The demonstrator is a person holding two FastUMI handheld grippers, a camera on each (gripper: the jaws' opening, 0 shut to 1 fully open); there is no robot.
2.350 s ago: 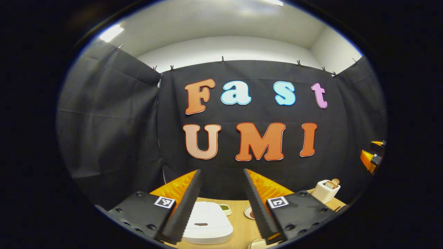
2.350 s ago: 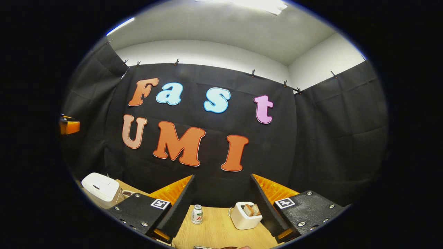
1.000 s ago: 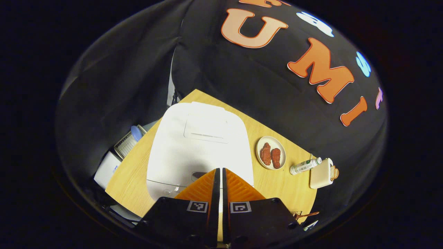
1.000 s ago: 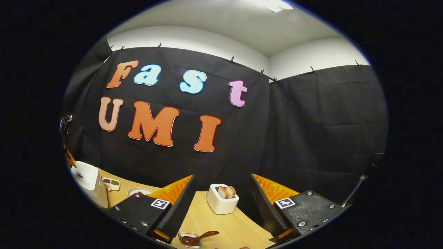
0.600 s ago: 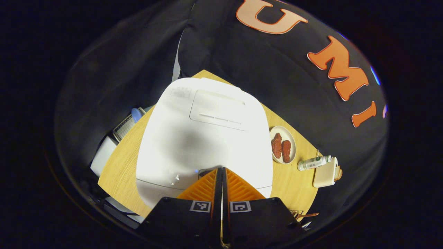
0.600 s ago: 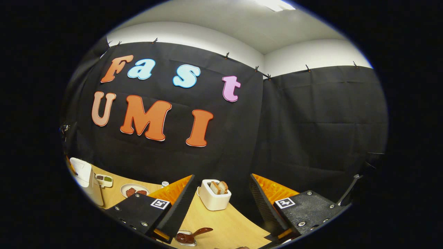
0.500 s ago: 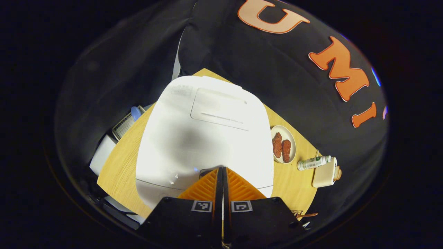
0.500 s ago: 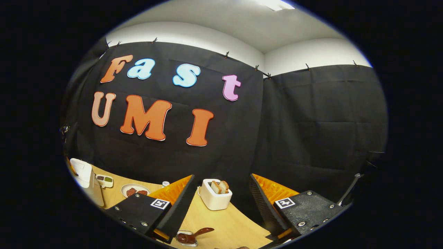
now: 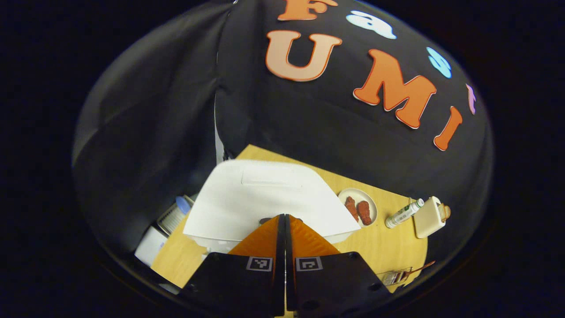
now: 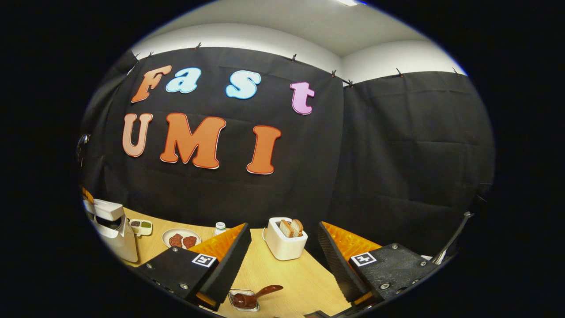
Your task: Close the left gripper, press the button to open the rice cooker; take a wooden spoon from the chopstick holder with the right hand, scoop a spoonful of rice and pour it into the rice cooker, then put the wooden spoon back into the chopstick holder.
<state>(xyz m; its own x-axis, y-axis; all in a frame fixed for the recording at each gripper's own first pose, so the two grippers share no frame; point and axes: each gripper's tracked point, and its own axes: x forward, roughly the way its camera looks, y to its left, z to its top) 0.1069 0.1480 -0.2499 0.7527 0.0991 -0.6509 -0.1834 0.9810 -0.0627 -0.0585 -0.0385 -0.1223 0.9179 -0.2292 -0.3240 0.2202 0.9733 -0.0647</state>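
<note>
Rice cooker [image 9: 265, 198]: white, lower centre of the left gripper view; at the far left edge of the right gripper view [image 10: 110, 223] its lid stands lifted off the body, so the opening step reads as done.
Button: not clearly made out; a dark spot sits just ahead of the left fingertips, at the lid's near edge.
Left tongs [image 9: 282, 218]: clenched, fingers pressed together with nothing between them, tips at the cooker's front edge.
Right tongs [image 10: 282, 256]: released, fingers wide apart, nothing between them, lower centre of the right gripper view, above the worktop [image 10: 291, 278].
Wooden spoon [image 10: 260, 293]: dark spoon, bottom centre of the right gripper view, lying with its bowl in a small clear dish [image 10: 242, 300]; not yet gripped.
Chopstick holder: cannot tell which item it is.
Rice supply: not identified.
Plate [image 9: 357, 207]: right of the cooker, two reddish pieces on it.
Bottle [image 9: 404, 214]: lying on the worktop right of the plate.
Toaster [image 10: 284, 243]: white, bread slices in it, between the right fingers in picture terms.
Remaining: take spoon, scoop, pour, return spoon.
</note>
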